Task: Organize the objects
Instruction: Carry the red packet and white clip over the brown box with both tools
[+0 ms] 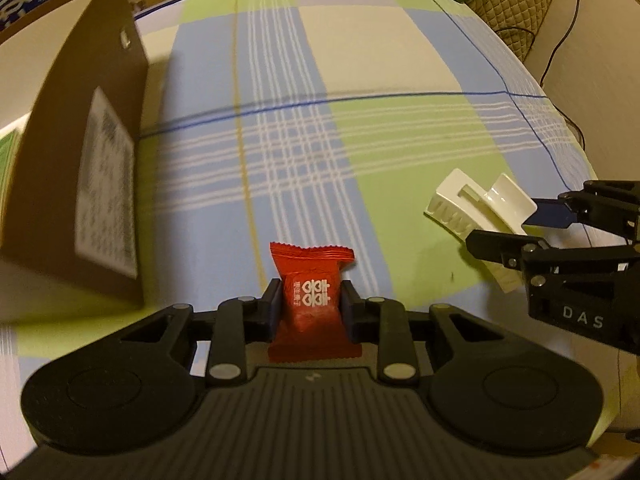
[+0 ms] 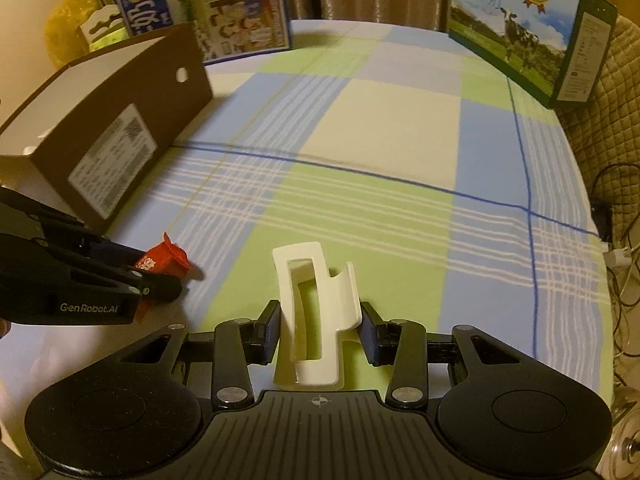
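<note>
A: The left hand-held gripper [image 1: 310, 304] pinches the red candy packet [image 1: 310, 300] above the checked cloth; the right hand-held gripper [image 2: 320, 328] clamps the white hair clip [image 2: 316, 312]. Risks?

B: I'd say the slick packet could slide out, and the clip could spring open or twist loose. Either might catch the rim of the brown box [image 2: 120, 120] beside them.

A: Any writing?

B: "GenRobot.AI" and "DAS" on the gripper bodies; the box label is blurred.
</note>
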{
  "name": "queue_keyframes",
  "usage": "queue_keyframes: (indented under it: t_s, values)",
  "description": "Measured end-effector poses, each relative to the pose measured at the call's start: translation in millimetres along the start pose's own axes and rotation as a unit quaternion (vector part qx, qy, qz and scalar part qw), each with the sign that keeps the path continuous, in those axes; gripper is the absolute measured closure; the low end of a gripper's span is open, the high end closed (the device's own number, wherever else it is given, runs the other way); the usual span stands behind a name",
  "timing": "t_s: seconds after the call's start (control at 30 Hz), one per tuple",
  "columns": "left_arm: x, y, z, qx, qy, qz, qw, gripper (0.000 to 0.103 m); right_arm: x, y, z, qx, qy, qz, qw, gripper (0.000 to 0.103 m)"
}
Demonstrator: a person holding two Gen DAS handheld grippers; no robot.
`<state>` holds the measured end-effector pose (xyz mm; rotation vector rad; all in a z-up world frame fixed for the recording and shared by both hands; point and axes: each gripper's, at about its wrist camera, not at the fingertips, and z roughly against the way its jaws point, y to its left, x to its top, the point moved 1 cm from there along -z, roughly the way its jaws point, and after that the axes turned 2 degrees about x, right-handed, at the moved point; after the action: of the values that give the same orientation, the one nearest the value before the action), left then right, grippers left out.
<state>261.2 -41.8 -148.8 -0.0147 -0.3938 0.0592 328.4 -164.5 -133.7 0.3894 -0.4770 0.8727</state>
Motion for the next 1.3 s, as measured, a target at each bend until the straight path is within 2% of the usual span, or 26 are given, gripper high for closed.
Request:
queue_keyframes:
  t_s: [0.43, 0.7, 0.97, 1.1, 1.3]
  values:
    - [-44, 50, 61, 0.002, -0.029, 0.041, 0.9987, 0.08, 5, 57, 38, 0.067, -0.025, 0.01, 0.997, 0.065]
    - [-57, 98, 111, 0.013, -0.069, 0.085, 0.9939, 0.08, 31, 108, 56, 0.122, -0.043, 0.026, 0.991, 0.065]
    - [-57, 160, 150, 0.039, -0.105, 0.121, 0.9863, 0.08, 70, 168, 48, 0.173, -0.06, 0.034, 0.982, 0.065]
    - [-49, 195, 163, 0.054, -0.125, 0.132, 0.9818, 0.08, 91, 192, 36, 0.175, -0.066, 0.031, 0.982, 0.065]
    - [-24, 240, 171, 0.069, -0.152, 0.124, 0.9782, 0.08, 130, 220, 10, 0.142, -0.08, 0.022, 0.986, 0.065]
